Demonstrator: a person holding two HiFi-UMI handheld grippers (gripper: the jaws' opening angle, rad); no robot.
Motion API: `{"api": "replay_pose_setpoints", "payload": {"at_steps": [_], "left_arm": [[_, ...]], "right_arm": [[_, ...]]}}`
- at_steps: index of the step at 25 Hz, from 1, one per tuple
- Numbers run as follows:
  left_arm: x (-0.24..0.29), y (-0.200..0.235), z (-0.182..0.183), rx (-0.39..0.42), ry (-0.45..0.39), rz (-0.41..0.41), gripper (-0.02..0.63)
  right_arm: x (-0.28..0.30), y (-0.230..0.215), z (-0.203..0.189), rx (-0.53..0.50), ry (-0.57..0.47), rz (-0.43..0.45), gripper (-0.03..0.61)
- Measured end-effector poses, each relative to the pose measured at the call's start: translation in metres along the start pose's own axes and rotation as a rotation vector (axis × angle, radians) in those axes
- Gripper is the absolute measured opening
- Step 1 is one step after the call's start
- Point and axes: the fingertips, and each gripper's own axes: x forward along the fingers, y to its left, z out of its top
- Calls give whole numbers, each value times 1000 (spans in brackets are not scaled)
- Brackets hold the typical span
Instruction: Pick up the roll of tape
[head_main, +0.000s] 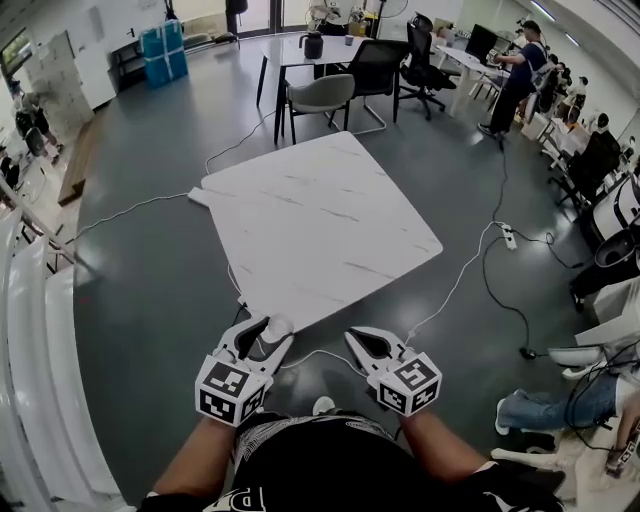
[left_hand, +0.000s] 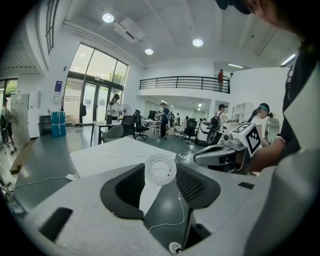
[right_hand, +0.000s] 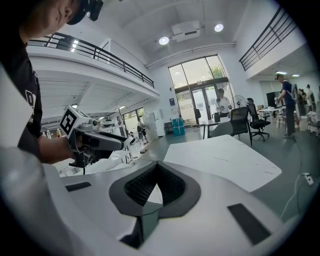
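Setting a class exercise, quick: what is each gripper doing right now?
Left gripper: shut on the roll of tape.
Right gripper: shut, empty.

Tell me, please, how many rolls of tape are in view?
1. The roll of tape is clamped between the jaws of the left gripper, close to the white table's near edge. Others may be hidden farther off in the room.

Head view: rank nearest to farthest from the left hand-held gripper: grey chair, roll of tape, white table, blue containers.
1. roll of tape, between the jaws
2. white table, just ahead
3. grey chair, beyond the table
4. blue containers, far left
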Motion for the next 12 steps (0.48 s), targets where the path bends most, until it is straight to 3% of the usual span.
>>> {"api": "replay_pose_setpoints", "payload": {"at_steps": [12], "left_arm": [[-38,47,-1,37,1,-66,206]], "right_arm": [[33,40,8,32,-33,-102,5]]}}
